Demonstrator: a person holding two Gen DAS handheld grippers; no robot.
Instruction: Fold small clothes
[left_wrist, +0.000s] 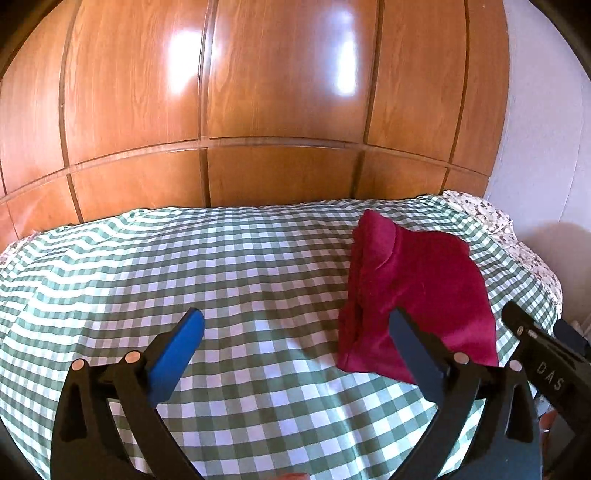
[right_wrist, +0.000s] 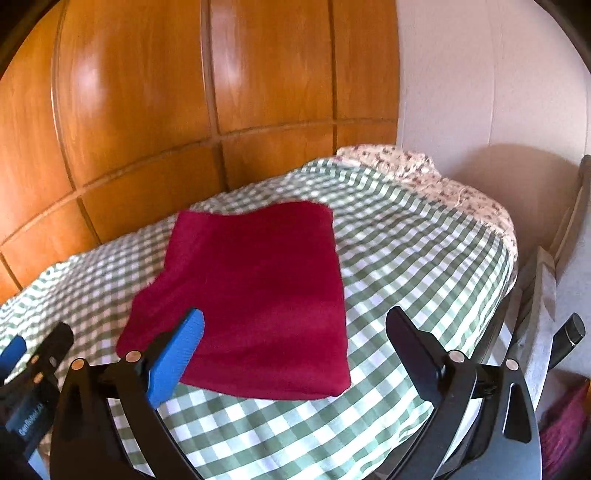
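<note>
A dark red garment lies folded into a rough rectangle on the green-and-white checked cloth. In the left wrist view the same red garment sits to the right, its folded edges stacked at the left side. My left gripper stands open above the cloth, nothing between its blue pads. My right gripper is open too, raised over the garment's near edge without touching it. Each gripper shows at the edge of the other's view: the right gripper and the left gripper.
The checked cloth covers a table that stands against a wooden panelled wardrobe. A floral cloth shows under it at the far right corner. A white wall and a chair back lie to the right.
</note>
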